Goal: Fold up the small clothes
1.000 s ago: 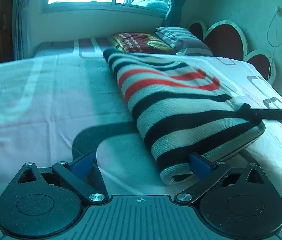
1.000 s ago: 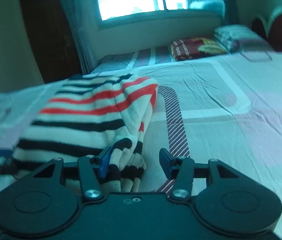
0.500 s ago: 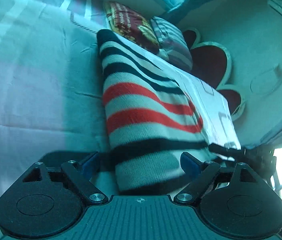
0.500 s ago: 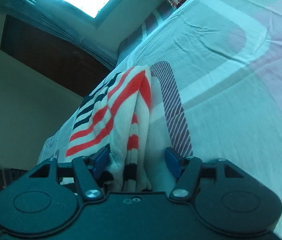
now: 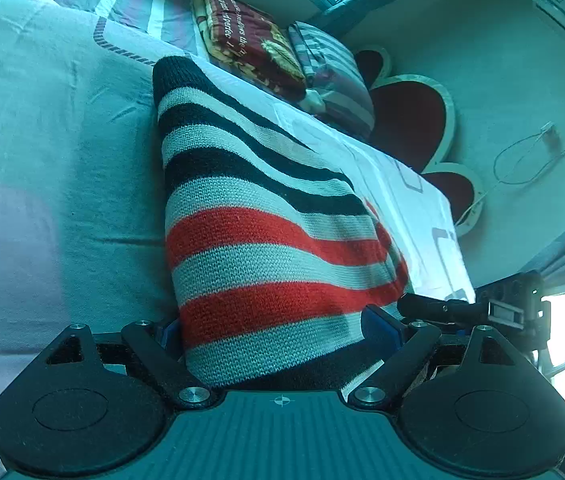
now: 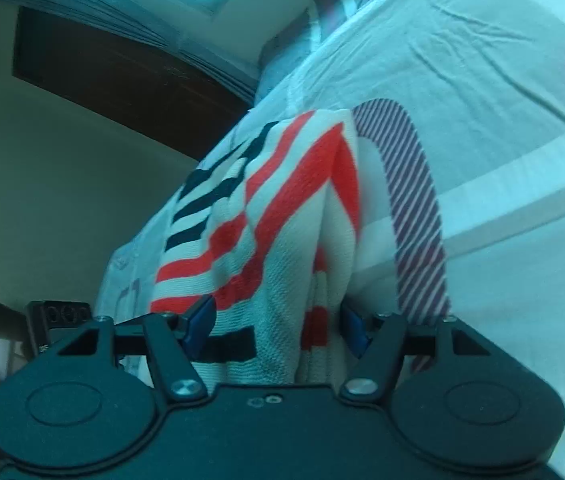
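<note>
- The striped sweater (image 5: 266, 240), folded, lies on the bed (image 5: 54, 168), its near end between both pairs of fingers.
- The left gripper (image 5: 272, 330) has its fingers spread wide either side of the knit, not pinching it.
- The right gripper (image 6: 278, 322) likewise straddles bunched folds (image 6: 282, 216), fingers apart.
- Bare sheet stretches left of the sweater.
- Far off lie a red blanket (image 5: 250, 40), a striped pillow (image 5: 334, 76) and a heart-shaped headboard (image 5: 410, 120).
</note>
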`<act>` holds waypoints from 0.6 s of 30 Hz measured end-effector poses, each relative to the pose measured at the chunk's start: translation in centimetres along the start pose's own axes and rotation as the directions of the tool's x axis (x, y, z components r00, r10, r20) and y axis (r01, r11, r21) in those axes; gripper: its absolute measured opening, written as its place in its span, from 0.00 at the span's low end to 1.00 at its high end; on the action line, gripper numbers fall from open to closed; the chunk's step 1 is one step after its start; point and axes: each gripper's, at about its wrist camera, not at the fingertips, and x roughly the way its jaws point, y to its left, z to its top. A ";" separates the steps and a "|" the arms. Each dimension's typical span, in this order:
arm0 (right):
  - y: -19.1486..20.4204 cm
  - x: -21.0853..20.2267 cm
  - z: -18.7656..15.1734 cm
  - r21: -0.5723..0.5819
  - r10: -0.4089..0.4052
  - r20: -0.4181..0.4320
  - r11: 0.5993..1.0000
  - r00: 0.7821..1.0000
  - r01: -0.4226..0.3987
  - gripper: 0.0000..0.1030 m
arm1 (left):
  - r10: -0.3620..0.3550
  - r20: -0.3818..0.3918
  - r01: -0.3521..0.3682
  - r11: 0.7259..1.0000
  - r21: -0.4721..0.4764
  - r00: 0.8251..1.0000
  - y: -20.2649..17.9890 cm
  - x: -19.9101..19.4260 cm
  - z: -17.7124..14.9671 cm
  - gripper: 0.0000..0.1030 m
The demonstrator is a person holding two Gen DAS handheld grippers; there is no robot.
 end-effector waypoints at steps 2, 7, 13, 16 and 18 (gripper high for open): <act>0.0 -0.2 -0.4 -0.012 0.016 -0.033 1.000 0.999 -0.016 0.62 | -0.019 -0.012 0.019 1.000 0.007 1.000 0.2 -0.3 -0.3 0.80; -1.9 -0.5 0.0 0.057 0.062 -0.036 0.997 0.997 -0.060 0.42 | -0.057 -0.011 0.056 0.997 -0.053 0.998 2.3 -0.8 0.0 0.70; 0.4 1.1 -0.1 -0.024 -0.004 -0.011 1.000 1.000 0.004 0.40 | -0.004 -0.003 0.004 1.000 -0.009 1.000 0.8 0.4 0.5 0.68; 2.3 0.8 -0.9 -0.120 -0.085 0.015 0.989 0.996 0.086 0.36 | 0.096 -0.009 -0.094 0.989 0.116 0.995 -1.2 0.6 0.5 0.57; 3.2 0.9 -1.3 -0.147 -0.113 0.038 0.982 0.993 0.117 0.34 | 0.097 0.007 -0.097 0.988 0.117 0.995 -1.5 0.3 0.5 0.52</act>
